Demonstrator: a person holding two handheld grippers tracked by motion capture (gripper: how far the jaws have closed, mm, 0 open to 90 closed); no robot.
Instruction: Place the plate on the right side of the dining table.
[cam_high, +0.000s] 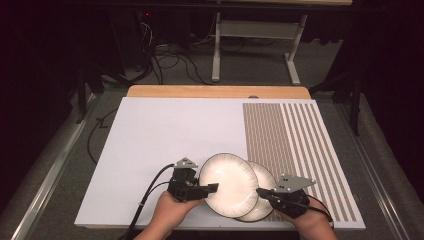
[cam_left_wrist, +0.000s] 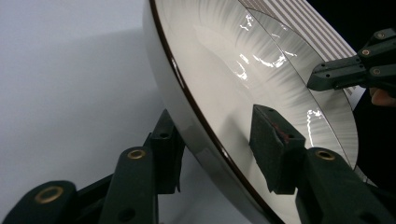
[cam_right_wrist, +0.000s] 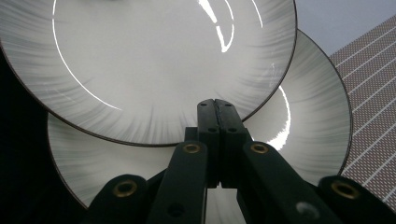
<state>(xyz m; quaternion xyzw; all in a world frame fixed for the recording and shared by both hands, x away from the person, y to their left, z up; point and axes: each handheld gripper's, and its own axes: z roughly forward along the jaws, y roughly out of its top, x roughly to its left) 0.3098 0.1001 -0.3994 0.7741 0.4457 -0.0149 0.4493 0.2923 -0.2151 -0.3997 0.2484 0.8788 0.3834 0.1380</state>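
Two white plates with thin dark rims sit near the front edge of the tabletop (cam_high: 150, 135), which is covered by a white sheet with a brown striped panel (cam_high: 295, 150) on its right side. The upper plate (cam_high: 228, 184) lies partly over the lower plate (cam_high: 264, 192), overlapping it from the left, so the lower one shows as a crescent on the right.

The left gripper (cam_high: 210, 188) is at the left edge of the upper plate. In the left gripper view its jaws straddle that plate's rim (cam_left_wrist: 196, 121), one jaw under the plate and the other pad (cam_left_wrist: 273, 144) on its upper face; the jaws stand partly apart with the plate between them. Whether both pads press firmly on it is hard to tell, but the pad on top lies against the surface.

The right gripper (cam_high: 261, 192) rests at the front right of the plates, over the lower plate's rim. In the right gripper view its jaws are closed tightly against each other with nothing between them, their tip (cam_right_wrist: 217, 105) at the edge of the upper plate, above the lower plate (cam_right_wrist: 308, 121).
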